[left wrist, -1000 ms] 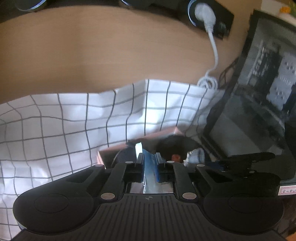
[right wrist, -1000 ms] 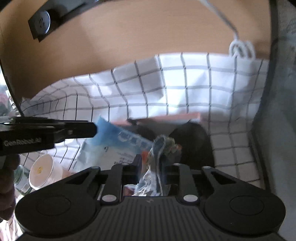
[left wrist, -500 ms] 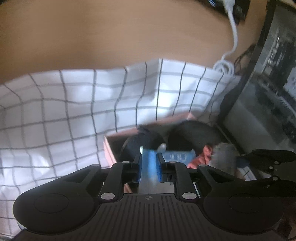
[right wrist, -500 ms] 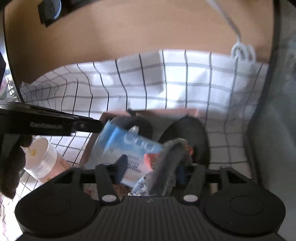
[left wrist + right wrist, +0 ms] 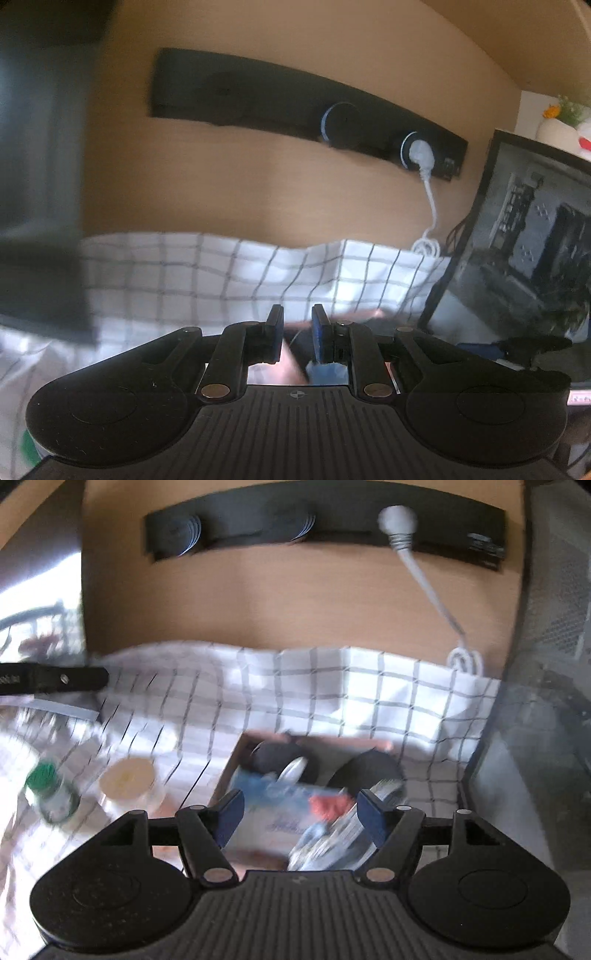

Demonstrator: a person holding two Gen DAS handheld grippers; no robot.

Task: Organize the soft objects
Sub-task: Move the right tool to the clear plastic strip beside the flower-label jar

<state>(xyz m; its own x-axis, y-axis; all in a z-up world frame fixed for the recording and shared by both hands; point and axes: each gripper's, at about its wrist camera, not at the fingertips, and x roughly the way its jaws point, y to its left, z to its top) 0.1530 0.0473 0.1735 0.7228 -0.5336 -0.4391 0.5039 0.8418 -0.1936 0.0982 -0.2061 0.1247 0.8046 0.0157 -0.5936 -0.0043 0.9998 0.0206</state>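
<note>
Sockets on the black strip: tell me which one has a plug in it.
The rightmost socket on the strip. A white plug sits in it, cord hanging down; the socket beside it is empty.

Both tools are matte black plastic. The left gripper [image 5: 297, 334] has a ribbed plate at the bottom middle with a small round crosshair mark, a rounded lobe with a shallow disc on each side, and two angled link arms, each pinned by a silver rivet. Its fingers [image 5: 320, 338] carry blue pads. The right gripper [image 5: 301, 818] has the same build: ribbed plate, disc lobes, silver rivets, and dark blue pads [image 5: 372, 819] on black arms.
</note>
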